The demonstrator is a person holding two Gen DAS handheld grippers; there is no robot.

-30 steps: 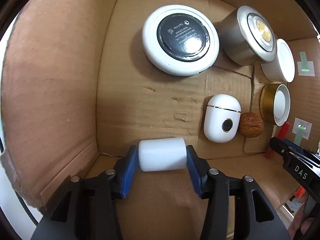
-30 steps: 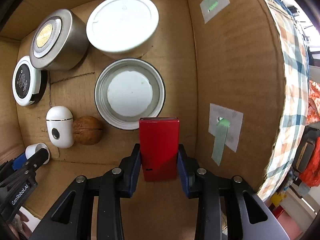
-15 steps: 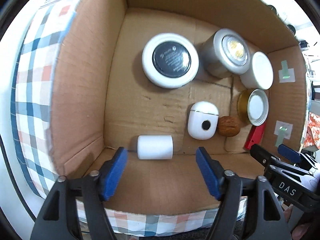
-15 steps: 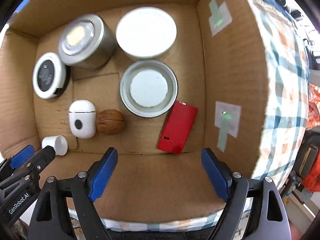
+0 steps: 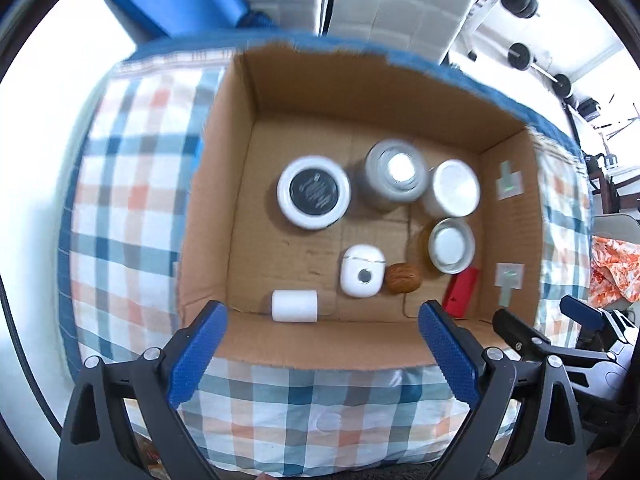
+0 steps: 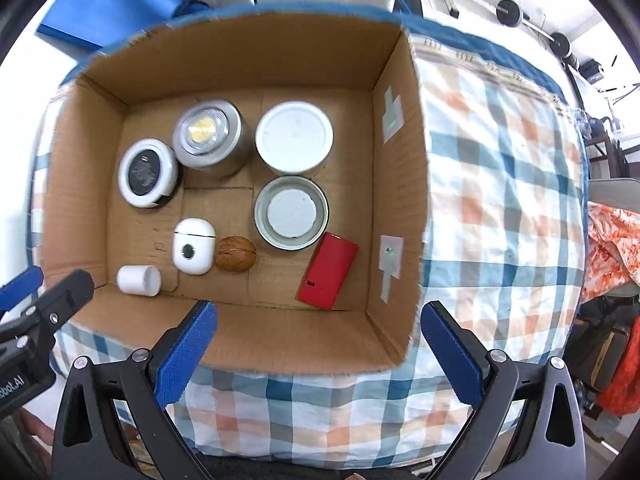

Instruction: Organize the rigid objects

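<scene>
An open cardboard box stands on a checked cloth. On its floor lie a small white cylinder at the near left and a red flat box at the near right. A white earbud case and a walnut lie between them. My left gripper is open and empty, above the box's near wall. My right gripper is open and empty, likewise above the near wall.
At the back of the box stand a white disc with a black face, a silver tin, a white lidded jar and a gold-rimmed lid. The checked cloth surrounds the box.
Both grippers opened, releasing the white cylinder and the red box onto the box floor, then drew back and up out of the box. The red box now lies tilted.
</scene>
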